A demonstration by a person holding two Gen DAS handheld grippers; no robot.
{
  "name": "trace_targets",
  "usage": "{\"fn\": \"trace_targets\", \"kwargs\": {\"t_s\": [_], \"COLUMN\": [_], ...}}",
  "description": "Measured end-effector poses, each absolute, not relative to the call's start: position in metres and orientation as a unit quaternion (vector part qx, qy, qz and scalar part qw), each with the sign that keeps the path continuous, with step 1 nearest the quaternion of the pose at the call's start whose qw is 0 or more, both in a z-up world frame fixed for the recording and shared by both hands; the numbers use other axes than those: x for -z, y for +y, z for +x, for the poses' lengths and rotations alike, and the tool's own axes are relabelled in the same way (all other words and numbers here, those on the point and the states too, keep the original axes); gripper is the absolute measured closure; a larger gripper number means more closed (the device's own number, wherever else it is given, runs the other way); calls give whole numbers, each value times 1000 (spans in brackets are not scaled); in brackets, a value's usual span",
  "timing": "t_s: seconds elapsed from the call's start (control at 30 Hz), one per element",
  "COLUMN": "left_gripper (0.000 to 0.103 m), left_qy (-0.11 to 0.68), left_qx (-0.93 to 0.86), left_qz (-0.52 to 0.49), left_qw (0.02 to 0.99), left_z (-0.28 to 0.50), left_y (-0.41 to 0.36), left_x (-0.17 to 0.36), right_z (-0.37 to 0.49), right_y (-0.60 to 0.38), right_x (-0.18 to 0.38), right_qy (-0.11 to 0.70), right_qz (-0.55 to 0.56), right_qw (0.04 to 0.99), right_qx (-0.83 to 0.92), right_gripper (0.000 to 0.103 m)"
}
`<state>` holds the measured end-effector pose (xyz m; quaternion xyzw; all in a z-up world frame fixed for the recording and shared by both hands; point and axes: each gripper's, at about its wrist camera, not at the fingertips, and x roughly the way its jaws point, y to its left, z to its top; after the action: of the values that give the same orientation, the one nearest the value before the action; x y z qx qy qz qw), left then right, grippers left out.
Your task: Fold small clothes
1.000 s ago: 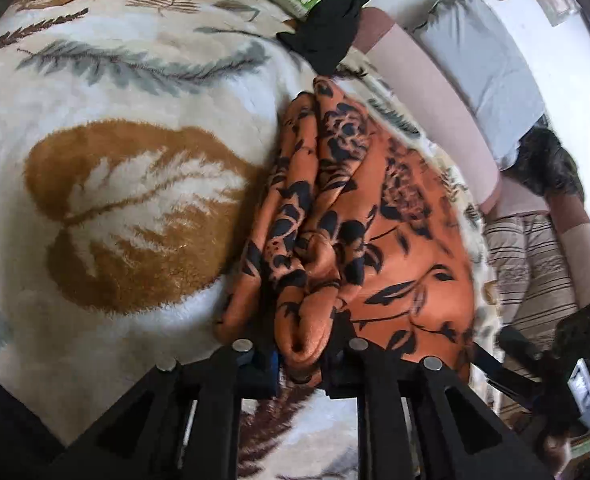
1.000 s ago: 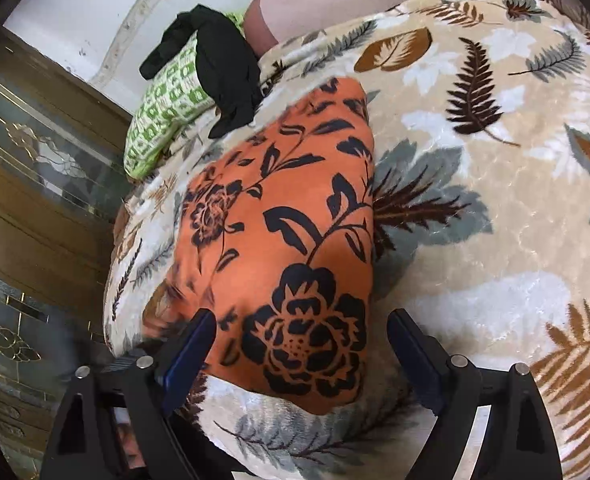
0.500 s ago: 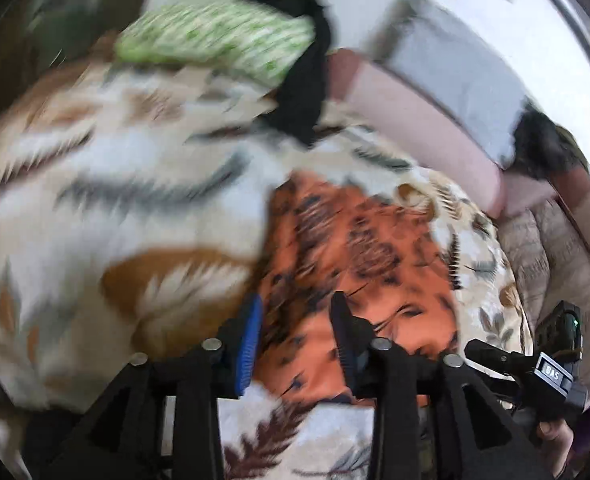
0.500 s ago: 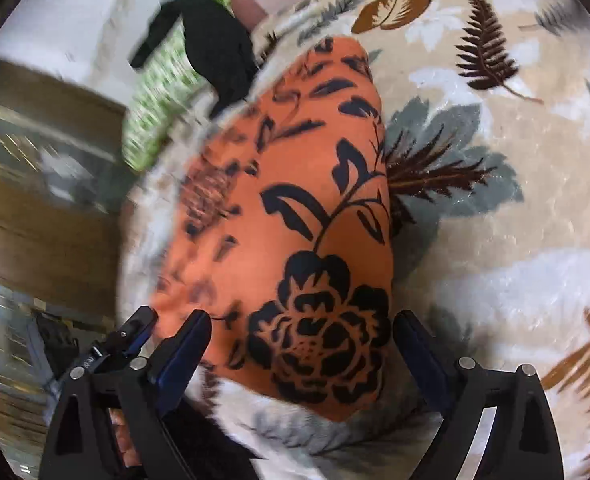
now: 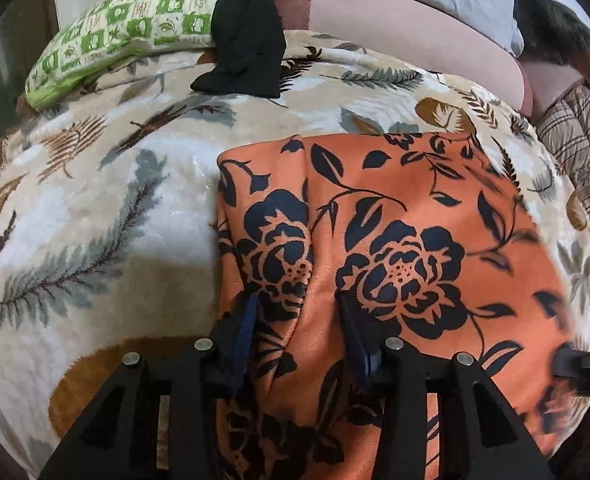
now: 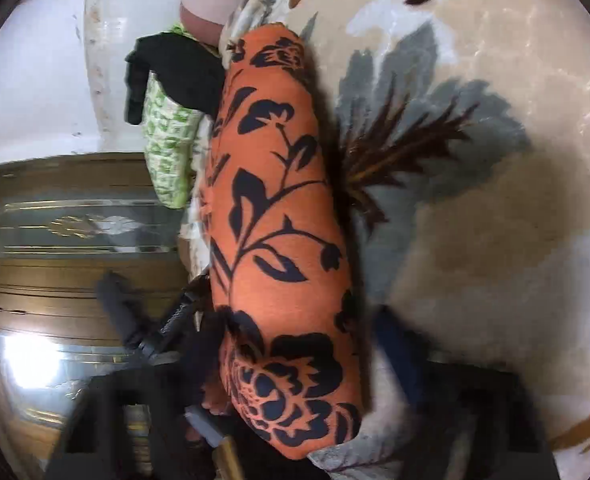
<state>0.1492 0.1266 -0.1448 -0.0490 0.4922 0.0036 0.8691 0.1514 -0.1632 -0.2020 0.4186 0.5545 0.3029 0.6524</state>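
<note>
Pillow in green check sits at the far left of the bed, with a black garment draped over its end, likely set aside there so the middle stays free for folding. Nearer, the leaf-print blanket covers the bed and gives a soft, flat surface to work on.

Right of that lies the task's piece, an orange floral cloth, spread on the blanket with a raised ridge running away from the camera. The left tool hangs low over the cloth's near edge, its blue-padded fingers parted on either side of that ridge, nothing pinched between them; it looks placed to close on the doubled fabric.

In the right wrist view the same cloth reads as a long folded band. The right tool is badly blurred, its fingers seemingly wide apart either side of the cloth's near end, and I judge it empty. Beyond the bed edge stands a wooden cabinet with glass panels.

The fold seems partly made; a further fold remains.
</note>
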Motion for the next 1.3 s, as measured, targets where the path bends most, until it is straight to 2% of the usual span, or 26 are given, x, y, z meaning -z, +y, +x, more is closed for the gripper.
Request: {"fn": "trace_targets", "kwargs": {"t_s": [0.07, 0.17, 0.23, 0.27, 0.3, 0.37, 0.47, 0.5, 0.57, 0.6, 0.67, 0.77, 0.83, 0.9, 0.97, 1.03, 1.07, 1.1, 1.23, 1.27, 1.3], "left_gripper": [57, 56, 56, 56, 55, 55, 55, 55, 55, 55, 54, 54, 54, 54, 53, 53, 53, 53, 53, 53, 53], "left_qy": [492, 492, 492, 491, 490, 486, 482, 482, 482, 480, 478, 475, 475, 474, 474, 472, 472, 473, 469, 469, 469], "left_qx": [-2, -4, -1, 1, 1, -2, -2, 0, 5, 9, 9, 8, 11, 12, 10, 12, 13, 15, 22, 20, 18], "left_qz": [-56, -45, -52, -55, -54, -51, -56, -58, -65, -69, -68, -66, -82, -79, -77, -82, -84, -84, -88, -79, -74], "left_qw": [869, 869, 869, 869, 870, 872, 874, 874, 874, 874, 876, 878, 876, 877, 877, 877, 877, 877, 879, 879, 880], "left_z": [152, 149, 148, 149, 149, 147, 145, 145, 145, 144, 145, 144, 144, 145, 145, 144, 144, 144, 144, 145, 145], "left_y": [128, 126, 128, 129, 129, 128, 129, 130, 133, 134, 134, 132, 136, 135, 134, 136, 137, 138, 141, 138, 136], "left_x": [147, 146, 146, 147, 147, 147, 147, 147, 147, 148, 149, 148, 150, 150, 150, 150, 150, 150, 153, 153, 152], "right_z": [144, 145, 143, 143, 144, 156, 185, 196, 201, 198, 191, 195, 194, 200, 217, 241, 250, 255, 238, 240, 247], "right_y": [-160, -167, -169, -171, -176, -186, -182, -171, -153, -149, -149, -154, -148, -145, -150, -147, -142, -138, -132, -133, -136], "right_x": [182, 217, 204, 195, 185, 172, 190, 205, 206, 192, 178, 216, 191, 170, 164, 181, 193, 206, 171, 183, 204], "right_qy": [541, 582, 566, 554, 536, 503, 523, 545, 566, 550, 534, 571, 552, 533, 518, 530, 544, 565, 525, 542, 569], "right_qz": [375, 396, 400, 406, 416, 429, 452, 455, 435, 420, 396, 412, 394, 390, 402, 419, 422, 426, 376, 378, 392], "right_qw": [688, 656, 659, 662, 666, 686, 660, 636, 638, 656, 688, 664, 684, 693, 698, 687, 674, 654, 712, 706, 686], "right_qx": [-305, -273, -291, -301, -310, -303, -293, -301, -289, -301, -291, -252, -270, -289, -288, -268, -269, -267, -276, -256, -229], "right_gripper": [66, 66, 55, 34, 22, 19, 16, 21, 56, 62, 63, 63, 53, 23, 21, 21, 22, 64, 70, 70, 65]}}
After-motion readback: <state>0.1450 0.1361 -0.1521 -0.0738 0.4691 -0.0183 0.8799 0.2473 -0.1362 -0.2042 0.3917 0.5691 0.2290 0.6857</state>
